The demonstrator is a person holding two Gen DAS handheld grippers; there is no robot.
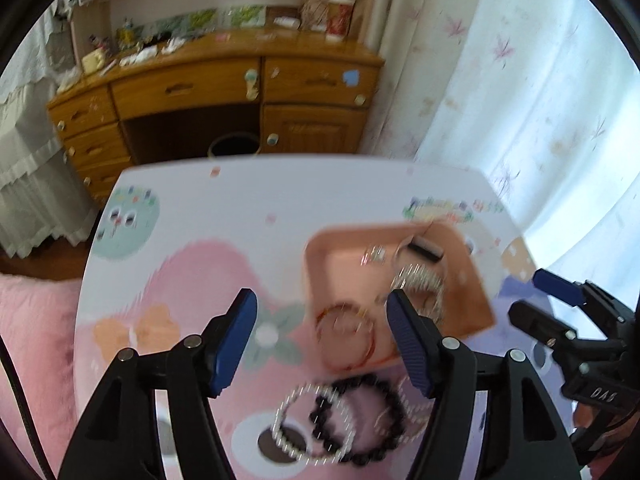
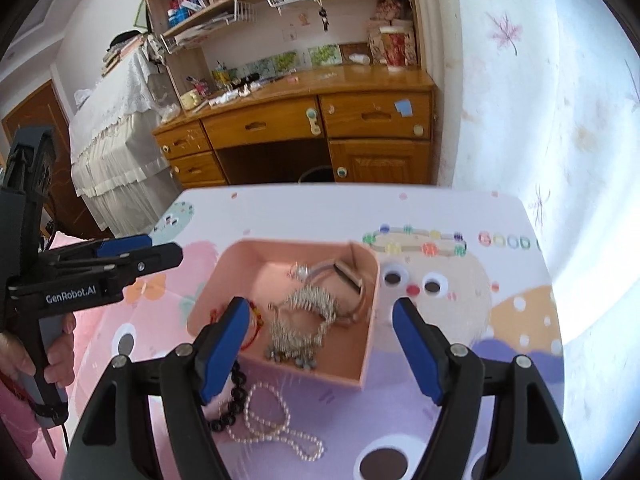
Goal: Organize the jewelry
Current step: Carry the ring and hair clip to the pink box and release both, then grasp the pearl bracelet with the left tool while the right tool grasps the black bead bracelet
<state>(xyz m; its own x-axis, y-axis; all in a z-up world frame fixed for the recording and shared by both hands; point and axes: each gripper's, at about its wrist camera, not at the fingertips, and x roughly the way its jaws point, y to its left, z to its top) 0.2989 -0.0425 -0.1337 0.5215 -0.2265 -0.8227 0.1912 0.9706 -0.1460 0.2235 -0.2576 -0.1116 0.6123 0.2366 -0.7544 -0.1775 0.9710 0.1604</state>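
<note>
A pink square tray (image 2: 360,364) (image 1: 320,260) sits on the patterned table. It holds a silver spiky bracelet (image 2: 312,304), a watch-like band (image 2: 348,276), a small ring (image 2: 300,270) and a red string bracelet (image 2: 256,320) (image 1: 346,336). On the table in front of the tray lie a black bead bracelet (image 1: 360,420) (image 2: 236,392) and a white pearl strand (image 2: 276,420) (image 1: 308,424). My left gripper (image 1: 322,312) is open and empty above these. My right gripper (image 2: 320,320) is open and empty over the tray's near side.
The table (image 2: 440,208) has a cartoon-print cover and ends at a far edge. Behind it stands a wooden desk (image 2: 300,120) with shelves. A curtain (image 2: 540,100) hangs at right. A pink cushion (image 1: 32,340) lies at left.
</note>
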